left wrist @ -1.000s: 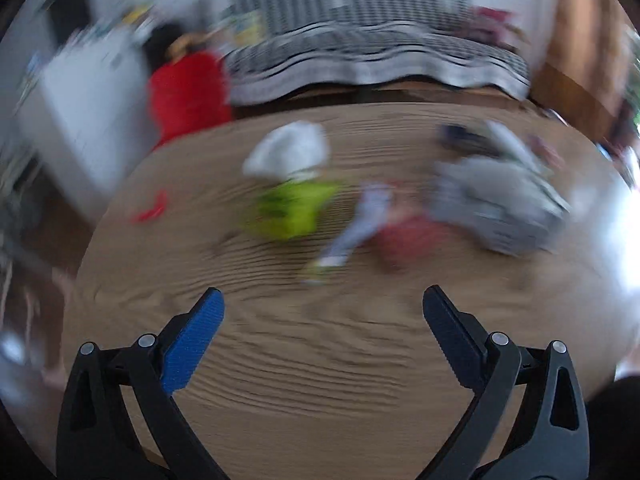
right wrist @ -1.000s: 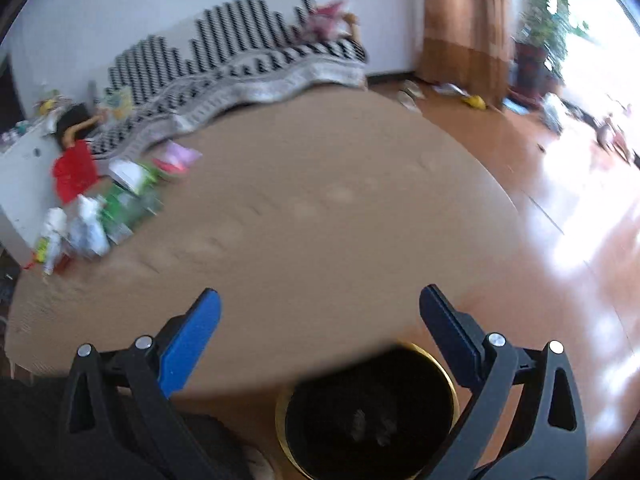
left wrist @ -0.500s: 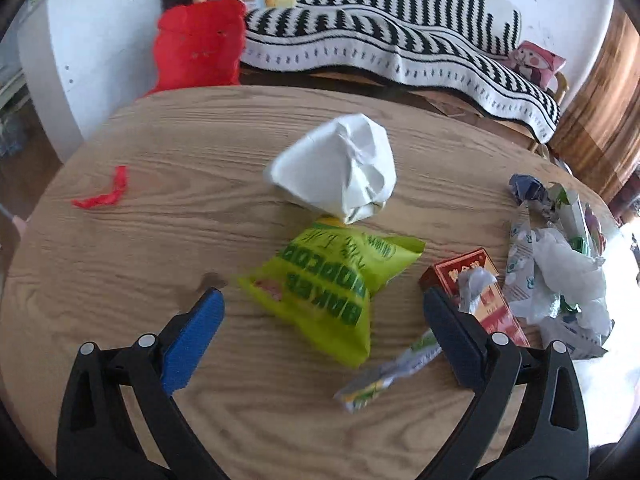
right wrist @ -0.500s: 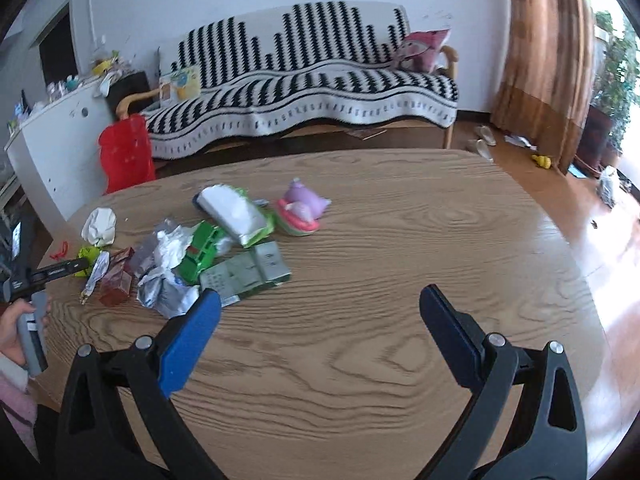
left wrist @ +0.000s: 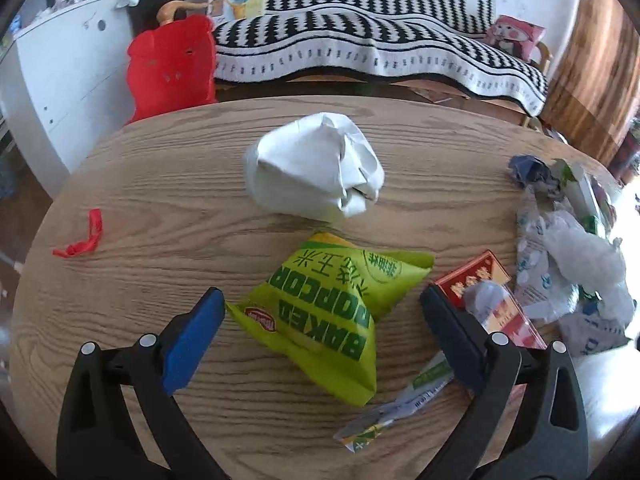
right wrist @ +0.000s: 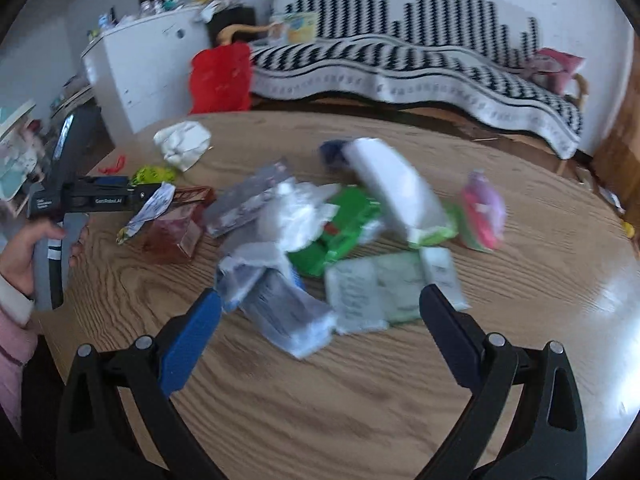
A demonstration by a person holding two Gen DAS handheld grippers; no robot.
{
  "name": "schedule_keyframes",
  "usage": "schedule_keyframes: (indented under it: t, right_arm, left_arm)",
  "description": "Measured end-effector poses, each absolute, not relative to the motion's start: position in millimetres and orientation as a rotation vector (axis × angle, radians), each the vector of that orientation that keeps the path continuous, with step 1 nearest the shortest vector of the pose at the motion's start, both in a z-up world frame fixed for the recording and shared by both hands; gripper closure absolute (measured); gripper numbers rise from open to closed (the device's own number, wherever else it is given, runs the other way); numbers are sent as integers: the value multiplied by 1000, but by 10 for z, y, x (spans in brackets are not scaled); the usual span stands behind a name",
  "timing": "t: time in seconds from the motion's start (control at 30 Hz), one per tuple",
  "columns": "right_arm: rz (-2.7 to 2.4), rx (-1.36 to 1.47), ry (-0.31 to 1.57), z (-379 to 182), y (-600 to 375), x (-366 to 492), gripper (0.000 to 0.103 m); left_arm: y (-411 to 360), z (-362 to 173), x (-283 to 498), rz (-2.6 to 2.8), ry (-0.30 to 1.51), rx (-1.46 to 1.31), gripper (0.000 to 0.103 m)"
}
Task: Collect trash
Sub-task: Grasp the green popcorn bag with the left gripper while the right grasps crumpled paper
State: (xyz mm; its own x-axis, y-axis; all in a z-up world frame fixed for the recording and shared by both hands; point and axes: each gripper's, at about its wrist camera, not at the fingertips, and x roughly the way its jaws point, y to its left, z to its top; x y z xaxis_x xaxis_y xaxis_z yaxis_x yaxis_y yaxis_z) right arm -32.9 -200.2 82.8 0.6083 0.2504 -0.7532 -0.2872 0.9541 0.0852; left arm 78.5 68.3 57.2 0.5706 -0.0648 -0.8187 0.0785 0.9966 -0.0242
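Note:
Trash lies on a round wooden table point(left wrist: 132, 184). In the left wrist view, my left gripper point(left wrist: 322, 312) is open, its fingers on either side of a green popcorn bag point(left wrist: 336, 312) without gripping it. Beyond lies a crumpled white paper ball point(left wrist: 316, 170). A red box point(left wrist: 488, 292) and a thin wrapper point(left wrist: 400, 408) lie to the right. In the right wrist view, my right gripper point(right wrist: 320, 308) is open and empty above a blurred pile of plastic bags point(right wrist: 280, 280) and green packets point(right wrist: 340, 228). My left gripper also shows there at the left point(right wrist: 100, 194).
A red scrap point(left wrist: 82, 236) lies at the table's left edge. A pile of white and clear wrappers point(left wrist: 568, 264) sits at the right. Beyond the table stand a red bag point(left wrist: 172, 68), a white cabinet point(left wrist: 60, 68) and a striped sofa point(left wrist: 380, 48).
My left gripper has moved forward, so the popcorn bag now lies between its fingers. My right gripper has swung from the floor bin to the trash pile and is still moving.

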Motion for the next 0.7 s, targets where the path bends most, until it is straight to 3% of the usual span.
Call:
schedule_keyframes:
  t: [0.1, 0.3, 0.33, 0.37, 0.7]
  right_arm:
    - [363, -39, 885, 732, -1881, -192, 12]
    - [484, 38, 963, 589, -1845, -165, 52]
    - [485, 57, 962, 592, -1869, -171, 67]
    - [491, 93, 966, 596, -1903, -176, 72]
    - [513, 170, 880, 812, -2090, -415, 75]
  left_arm:
    - [753, 538, 772, -118, 967, -11, 33]
    - [787, 527, 684, -139, 964, -17, 34]
    - [787, 531, 663, -139, 966, -11, 34]
    - [793, 537, 627, -137, 969, -6, 34]
    - [979, 762, 253, -104, 928, -59, 34]
